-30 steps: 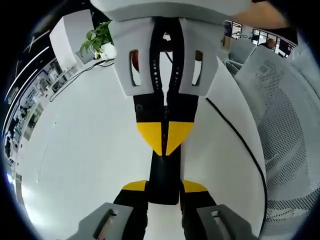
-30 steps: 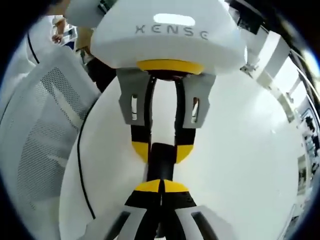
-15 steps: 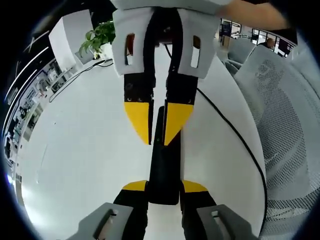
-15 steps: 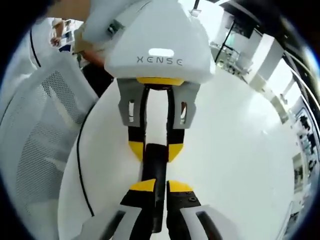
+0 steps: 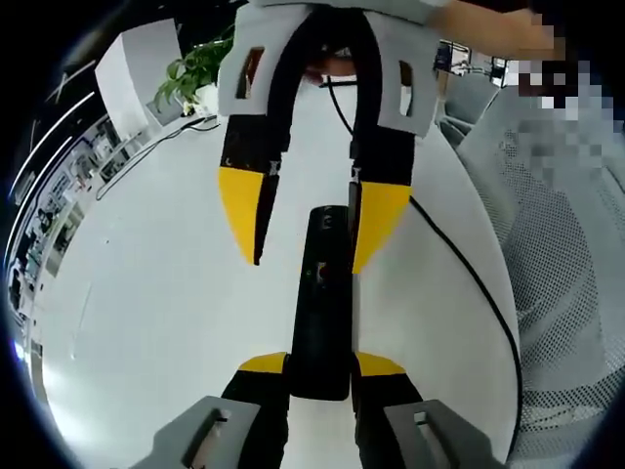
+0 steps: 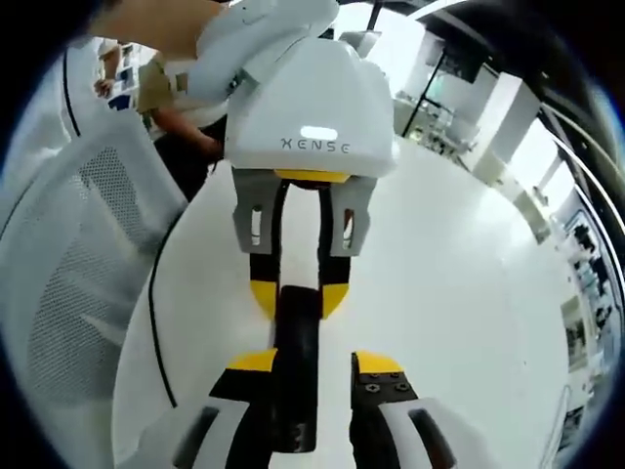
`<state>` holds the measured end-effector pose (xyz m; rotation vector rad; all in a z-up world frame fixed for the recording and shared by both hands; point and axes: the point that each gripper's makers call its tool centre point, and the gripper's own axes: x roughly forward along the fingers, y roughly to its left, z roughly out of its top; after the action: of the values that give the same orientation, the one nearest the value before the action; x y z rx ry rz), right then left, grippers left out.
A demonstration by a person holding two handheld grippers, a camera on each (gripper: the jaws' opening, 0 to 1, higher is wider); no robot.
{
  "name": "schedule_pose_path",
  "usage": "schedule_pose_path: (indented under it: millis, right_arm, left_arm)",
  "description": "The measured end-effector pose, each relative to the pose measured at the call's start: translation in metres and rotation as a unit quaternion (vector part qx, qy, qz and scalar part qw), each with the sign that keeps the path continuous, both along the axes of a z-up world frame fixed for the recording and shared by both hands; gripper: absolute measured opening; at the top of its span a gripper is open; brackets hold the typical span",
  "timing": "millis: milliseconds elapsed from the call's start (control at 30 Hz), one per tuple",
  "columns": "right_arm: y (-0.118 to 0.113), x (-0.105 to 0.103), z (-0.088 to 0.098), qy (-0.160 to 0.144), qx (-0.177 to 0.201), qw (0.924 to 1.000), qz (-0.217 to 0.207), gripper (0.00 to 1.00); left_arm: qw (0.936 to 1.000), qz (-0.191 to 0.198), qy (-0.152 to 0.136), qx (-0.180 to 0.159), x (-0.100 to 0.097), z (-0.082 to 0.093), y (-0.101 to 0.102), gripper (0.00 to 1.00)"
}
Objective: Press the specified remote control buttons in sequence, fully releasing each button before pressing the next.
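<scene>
Remote is clamped at its near end by the left gripper, flat over the white table. Right gripper is held above the far end w/ tips spread apart, one either side, not touching afaict. Risk imo: if it's lowered open like that, two buttons could be hit at once or the remote tipped, since a wide tip gap gives no single contact point. Remote is slim, black, buttons barely readable.
</scene>
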<state>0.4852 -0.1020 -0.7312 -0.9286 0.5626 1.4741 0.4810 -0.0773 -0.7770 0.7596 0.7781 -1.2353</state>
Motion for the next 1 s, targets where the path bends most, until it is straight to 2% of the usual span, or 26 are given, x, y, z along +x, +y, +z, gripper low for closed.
schedule_pose_path:
  millis: [233, 400, 733, 1000]
  right_arm:
    - [-0.009, 0.001, 0.002, 0.009, 0.018, 0.9996, -0.018, 0.32]
    - [-0.016, 0.000, 0.002, 0.019, 0.029, 0.9989, -0.031, 0.38]
    - [-0.037, 0.007, 0.002, 0.018, 0.031, 0.9979, -0.054, 0.42]
    - [-0.056, 0.009, -0.008, 0.026, 0.026, 0.9969, -0.069, 0.43]
  left_arm:
    - [1.0000, -0.002, -0.002, -0.008, 0.000, 0.000, 0.000, 0.24]
    - [0.9999, -0.003, -0.002, -0.013, 0.000, 0.000, 0.000, 0.24]
    - [0.9998, -0.002, -0.003, -0.022, 0.000, 0.000, 0.000, 0.24]
    - [0.9995, -0.001, -0.004, -0.031, 0.000, 0.001, -0.001, 0.24]
